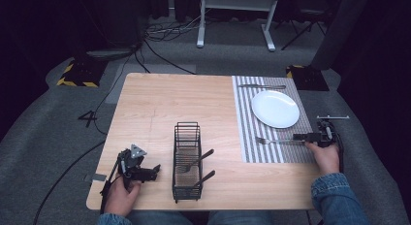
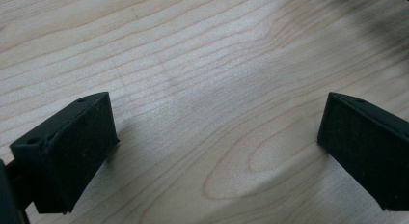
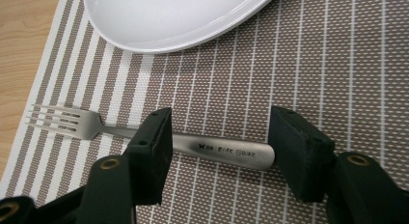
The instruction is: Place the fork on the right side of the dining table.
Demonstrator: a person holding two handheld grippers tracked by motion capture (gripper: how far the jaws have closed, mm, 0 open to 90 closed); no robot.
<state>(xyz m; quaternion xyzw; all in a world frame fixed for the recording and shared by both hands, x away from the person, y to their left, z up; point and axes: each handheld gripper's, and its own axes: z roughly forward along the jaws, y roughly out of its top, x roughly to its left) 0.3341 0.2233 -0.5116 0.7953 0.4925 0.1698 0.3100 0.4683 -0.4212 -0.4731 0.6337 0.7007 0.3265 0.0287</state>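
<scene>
A steel fork [image 1: 276,141] [image 3: 226,150] lies flat on the striped placemat [image 1: 247,113] [image 3: 337,64], below the white plate [image 1: 275,108] [image 3: 173,16], tines toward the table's middle. My right gripper [image 1: 298,137] [image 3: 222,127] is low over the fork's handle, open. One jaw stands near the neck and the other near the handle's end, and neither pad presses on it. My left gripper [image 1: 154,170] [image 2: 212,122] rests open near the front left of the wooden table [image 1: 160,104] [image 2: 202,64], with only bare wood between its jaws.
A black wire caddy [image 1: 186,162] stands at the front centre and holds two utensils with dark handles [image 1: 201,158]. A knife [image 1: 261,86] lies on the placemat beyond the plate. The table's right edge is close to my right hand.
</scene>
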